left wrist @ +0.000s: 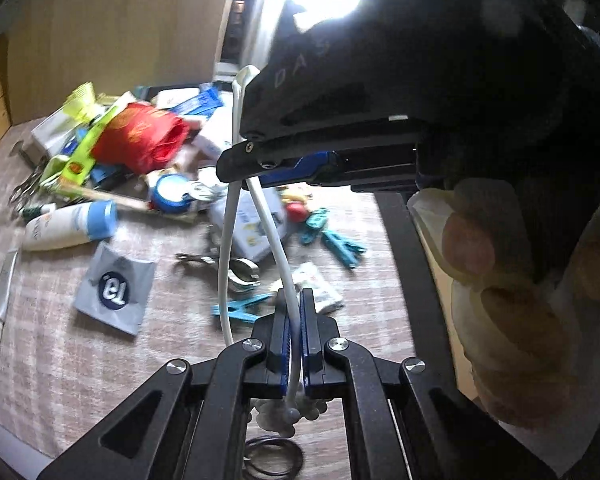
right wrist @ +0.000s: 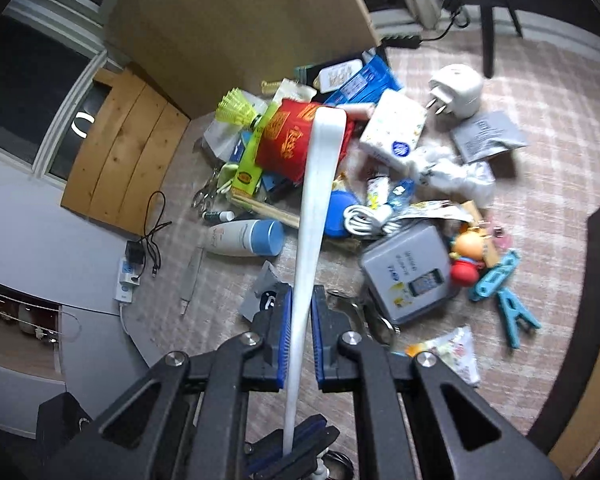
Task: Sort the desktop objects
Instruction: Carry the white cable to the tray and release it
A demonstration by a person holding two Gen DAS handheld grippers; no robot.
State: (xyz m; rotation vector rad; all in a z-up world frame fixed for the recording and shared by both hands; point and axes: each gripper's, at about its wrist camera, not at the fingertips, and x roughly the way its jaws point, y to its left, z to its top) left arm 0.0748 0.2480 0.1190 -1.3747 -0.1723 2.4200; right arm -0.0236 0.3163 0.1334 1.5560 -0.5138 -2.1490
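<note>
A white plastic band [right wrist: 314,208] hangs above the checked tablecloth, held by both grippers. In the right wrist view it runs as a flat strip up over the pile; in the left wrist view the band [left wrist: 226,248] shows edge-on as a thin loop. My left gripper [left wrist: 296,320] is shut on one strand of it. My right gripper [right wrist: 300,308] is shut on the strip, and in the left wrist view the right gripper [left wrist: 236,160] reaches in from the upper right. The left gripper [right wrist: 296,444] shows just below the right one.
Clutter covers the table: a red pouch [right wrist: 288,140], a lotion bottle [right wrist: 246,238], a grey packet [left wrist: 114,286], a grey tin [right wrist: 410,270], teal pegs [right wrist: 508,292], a white plug [right wrist: 456,92]. A gloved hand [left wrist: 508,300] holds the right gripper. A dark chair frame [right wrist: 592,280] stands right.
</note>
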